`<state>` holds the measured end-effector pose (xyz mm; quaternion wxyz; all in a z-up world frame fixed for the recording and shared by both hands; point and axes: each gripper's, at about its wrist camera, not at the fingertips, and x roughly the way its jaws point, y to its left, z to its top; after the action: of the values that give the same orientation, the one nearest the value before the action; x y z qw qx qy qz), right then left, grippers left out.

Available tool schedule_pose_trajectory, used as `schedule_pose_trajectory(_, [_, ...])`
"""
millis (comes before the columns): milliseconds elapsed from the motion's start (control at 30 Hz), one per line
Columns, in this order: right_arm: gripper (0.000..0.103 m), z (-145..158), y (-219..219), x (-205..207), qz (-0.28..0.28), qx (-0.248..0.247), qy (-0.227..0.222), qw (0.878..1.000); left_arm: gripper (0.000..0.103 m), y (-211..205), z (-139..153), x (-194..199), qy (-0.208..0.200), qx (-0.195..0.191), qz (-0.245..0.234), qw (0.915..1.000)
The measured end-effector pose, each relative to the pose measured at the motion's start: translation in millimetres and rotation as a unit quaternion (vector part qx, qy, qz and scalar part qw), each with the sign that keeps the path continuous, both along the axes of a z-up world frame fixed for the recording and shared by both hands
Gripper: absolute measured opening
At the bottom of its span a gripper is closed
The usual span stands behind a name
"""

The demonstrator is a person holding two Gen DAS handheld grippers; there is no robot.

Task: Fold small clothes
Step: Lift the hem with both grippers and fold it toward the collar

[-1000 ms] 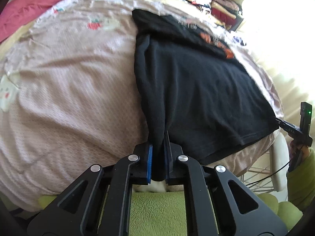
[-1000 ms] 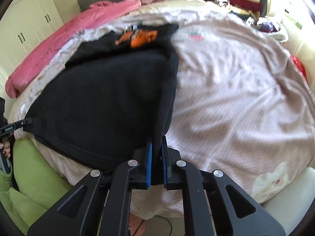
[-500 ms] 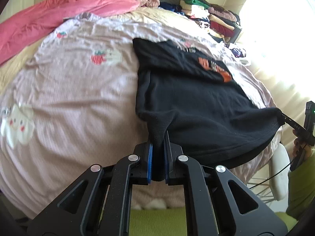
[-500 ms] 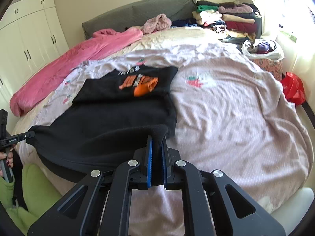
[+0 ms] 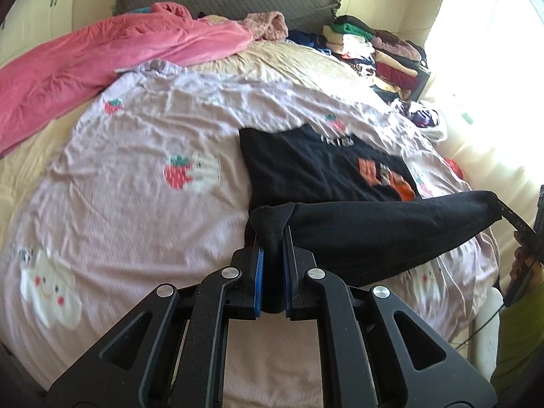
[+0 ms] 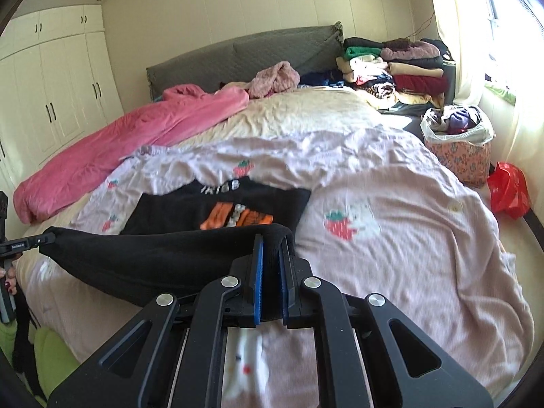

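With the left gripper (image 5: 271, 265) and right gripper (image 6: 270, 265) each clamping a hem corner of the black sweatshirt (image 5: 323, 166) at lower centre, we risk a skewed fold if either corner slips.

A pale pink strawberry-print bedspread (image 6: 391, 204) covers the bed, with a rumpled pink blanket (image 6: 129, 142) along its left side and a grey quilted headboard (image 6: 244, 54) at its far end. Right of the headboard rises a stack of folded clothes (image 6: 397, 68); nearer along the bed's right side stand a floral laundry basket (image 6: 459, 149) and a red plastic bag (image 6: 510, 190). White wardrobe doors (image 6: 51, 91) line the wall left of the bed.
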<state>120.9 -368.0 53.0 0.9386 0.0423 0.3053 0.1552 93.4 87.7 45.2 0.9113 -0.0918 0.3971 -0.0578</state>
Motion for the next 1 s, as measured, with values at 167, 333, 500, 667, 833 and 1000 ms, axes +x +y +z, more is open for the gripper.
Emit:
schedule_pose_trajectory(167, [0.007,5,3,23,-0.003,-0.003,-0.009,1.0,0.003,-5,5,24,-0.011,0.022,0.006,0.9997])
schedule_pose_trajectory(333, [0.007,3,2,47,-0.008,-0.004,-0.011,1.0,0.003,-8,5,47,-0.014,0.035,0.008,0.9992])
schedule_pose_trajectory(500, [0.007,-1,4,69,-0.02,-0.007,-0.008,1.0,0.003,-14,8,70,-0.026,0.049,0.004,0.9985])
schedule_pose_trajectory(667, [0.007,-10,6,92,-0.03,-0.015,-0.002,0.999,0.003,-17,5,96,-0.026,0.052,0.001,0.9983])
schedule_pose_trajectory(833, [0.007,-24,13,119,-0.038,-0.03,0.009,0.999,0.003,-12,-11,125,-0.018,0.045,0.006,0.9988])
schedule_pose_trajectory(1000, [0.007,-41,24,141,-0.042,-0.058,0.021,0.997,0.004,-10,-35,148,-0.01,0.059,0.015,0.9981])
